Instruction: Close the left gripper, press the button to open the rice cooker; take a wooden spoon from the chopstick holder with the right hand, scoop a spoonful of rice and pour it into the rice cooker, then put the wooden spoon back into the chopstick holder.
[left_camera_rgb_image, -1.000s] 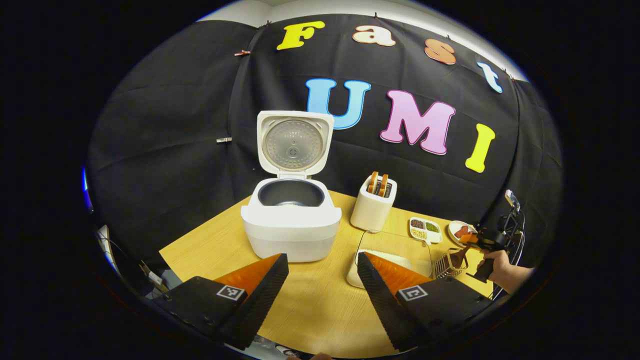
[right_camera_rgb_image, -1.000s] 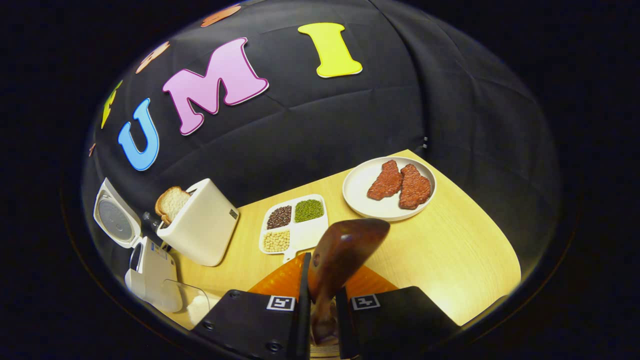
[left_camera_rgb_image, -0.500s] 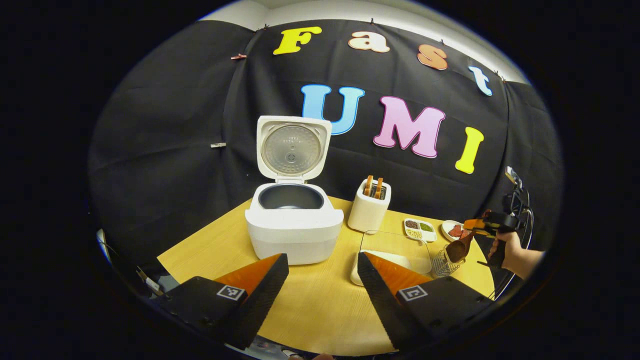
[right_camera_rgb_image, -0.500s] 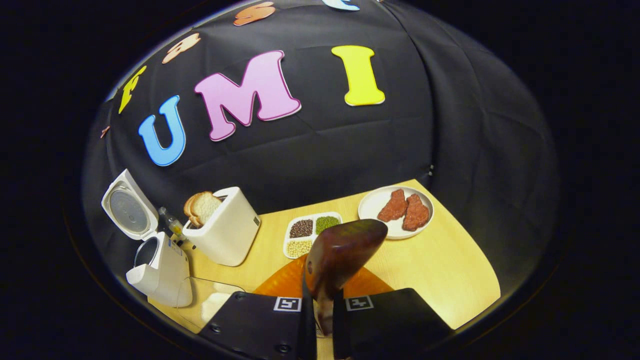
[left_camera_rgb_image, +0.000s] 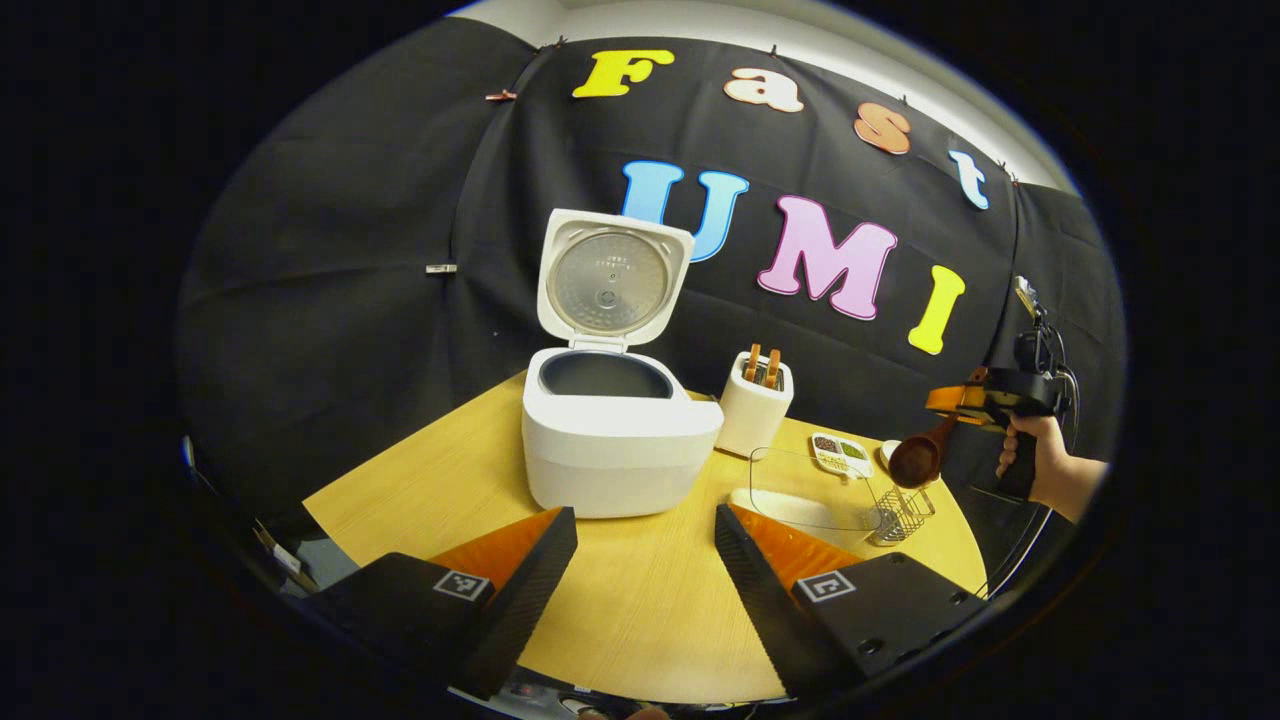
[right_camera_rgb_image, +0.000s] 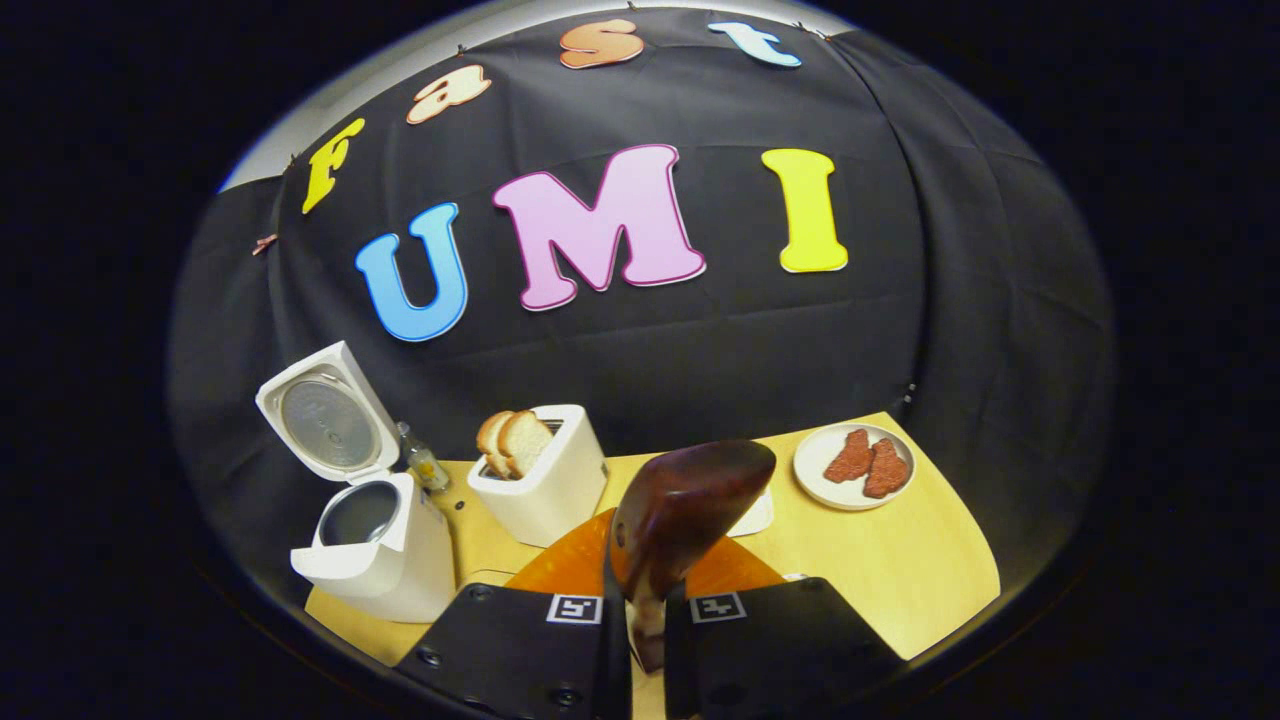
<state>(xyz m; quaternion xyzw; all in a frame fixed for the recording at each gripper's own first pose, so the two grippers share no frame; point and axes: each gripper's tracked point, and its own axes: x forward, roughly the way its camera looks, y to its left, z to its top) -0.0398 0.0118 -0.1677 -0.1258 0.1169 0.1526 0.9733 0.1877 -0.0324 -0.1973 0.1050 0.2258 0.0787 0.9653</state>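
Note:
The white rice cooker (left_camera_rgb_image: 618, 440) stands on the wooden table with its lid up and its dark inner pot showing; it also sits at the left of the right gripper view (right_camera_rgb_image: 375, 550). My left gripper (left_camera_rgb_image: 645, 560) hangs open in front of it, holding nothing. A clear container of rice (left_camera_rgb_image: 805, 490) lies right of the cooker, and a wire chopstick holder (left_camera_rgb_image: 900, 512) stands beside it. My right gripper (right_camera_rgb_image: 645, 610) is shut on the handle of the dark wooden spoon (right_camera_rgb_image: 680, 510), bowl end forward. In the left gripper view the spoon (left_camera_rgb_image: 915, 460) hangs above the holder, held by a hand (left_camera_rgb_image: 1040, 465).
A white toaster (left_camera_rgb_image: 757, 402) with bread slices stands behind the rice container, also seen in the right gripper view (right_camera_rgb_image: 545, 480). A divided dish of beans (left_camera_rgb_image: 840, 452) and a plate with two meat pieces (right_camera_rgb_image: 855, 465) lie at the right. A small bottle (right_camera_rgb_image: 420, 460) stands by the cooker.
My right gripper has lifted the wooden spoon up out of the chopstick holder and turned toward the cooker. My left gripper has drawn back a little, staying open.

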